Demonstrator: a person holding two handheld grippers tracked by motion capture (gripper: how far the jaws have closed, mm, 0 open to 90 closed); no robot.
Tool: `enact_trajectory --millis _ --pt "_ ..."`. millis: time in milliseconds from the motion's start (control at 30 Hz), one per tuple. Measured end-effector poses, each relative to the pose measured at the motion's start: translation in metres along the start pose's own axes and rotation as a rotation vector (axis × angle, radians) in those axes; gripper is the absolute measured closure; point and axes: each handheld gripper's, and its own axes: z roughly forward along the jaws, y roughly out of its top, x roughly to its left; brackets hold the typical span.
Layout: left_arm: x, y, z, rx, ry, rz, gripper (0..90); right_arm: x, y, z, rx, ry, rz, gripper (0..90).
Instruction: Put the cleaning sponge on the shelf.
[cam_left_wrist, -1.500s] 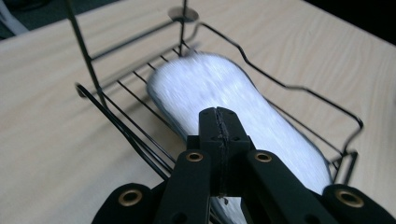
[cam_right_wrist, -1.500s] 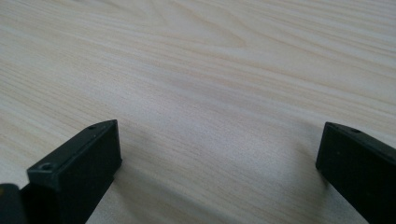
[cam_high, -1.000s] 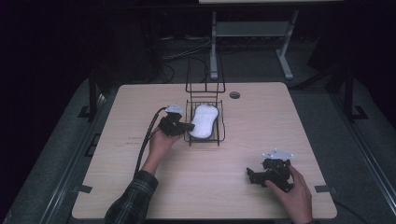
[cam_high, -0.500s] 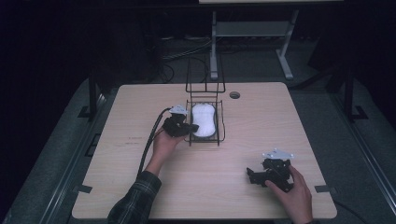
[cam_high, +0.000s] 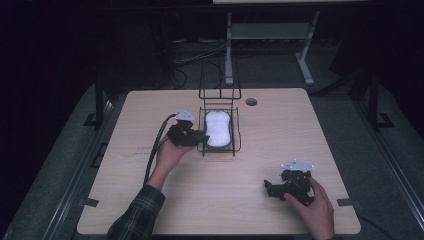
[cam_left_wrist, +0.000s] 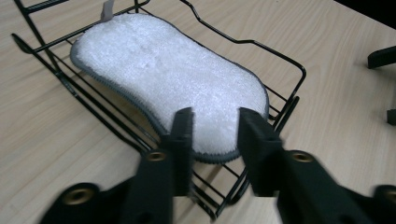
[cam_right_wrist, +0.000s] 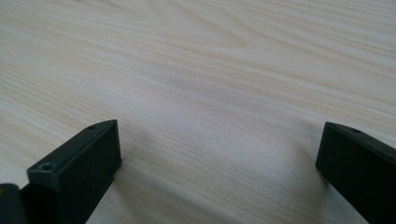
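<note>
— What are you doing with the left gripper (cam_left_wrist: 212, 135) right now?

— I'm letting go. Its jaws have just been opening, and they're now standing parted over the near end of the white pad (cam_left_wrist: 173, 81), with nothing pinched between them. The pad is lying flat inside the black wire basket (cam_high: 236, 131) in the middle of the table (cam_high: 280, 135).

— How would you finish this well?

— I'm thinking I should draw the jaws back along their own line, lifting them a little so neither tip snags the basket's thin front wires or drags the pad's edge out with it.

— What is the pad like?

— It's looking soft and fluffy, a peanut-shaped cushion with a grey stitched border and a small tab at the far end. It's likely giving under pressure, so it's settling into the wires rather than sliding. The basket is rigid bent wire, open-sided, with a tall back frame.

— And the other hand?

— My right gripper (cam_right_wrist: 219, 154) is resting spread wide on bare, pale wood grain, well apart from the basket.
</note>
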Motion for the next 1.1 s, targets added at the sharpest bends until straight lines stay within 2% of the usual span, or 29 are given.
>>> enact_trajectory --millis 33,167,200,267,367,400,533,800,1000,1100 --pt "-0.001 -0.001 -0.005 0.015 0.011 0.001 58.3 0.0 0.0 0.0 0.0 0.0 0.0 0.0" --pt "-0.001 -0.006 -0.016 0.012 0.035 -0.005 44.5 0.0 0.0 0.0 0.0 0.0 0.0 0.0" --pt "-0.001 -0.012 -0.021 0.004 0.039 -0.016 41.4 0.0 0.0 0.0 0.0 0.0 0.0 0.0" --pt "-0.001 -0.018 -0.027 0.018 0.058 -0.01 35.2 0.0 0.0 0.0 0.0 0.0 0.001 0.0" --pt "-0.002 -0.023 -0.032 0.02 0.069 -0.006 31.5 0.0 0.0 0.0 0.0 0.0 0.001 0.0" --pt "-0.004 -0.029 -0.037 0.026 0.087 -0.002 26.6 0.0 0.0 0.0 0.0 0.0 0.001 0.0" --pt "-0.006 -0.038 -0.044 0.025 0.104 -0.004 22.7 0.0 0.0 0.0 -0.002 0.001 0.001 0.0" --pt "-0.017 -0.069 -0.06 0.029 0.162 0.006 14.6 0.0 0.0 0.0 0.0 0.001 0.0 0.0" --pt "-0.028 -0.093 -0.073 0.051 0.172 0.014 14.1 0.0 0.0 0.0 0.0 0.0 0.0 0.0" --pt "-0.035 -0.111 -0.078 0.069 0.176 0.003 14.0 0.0 0.0 0.0 0.0 0.0 0.0 0.0"
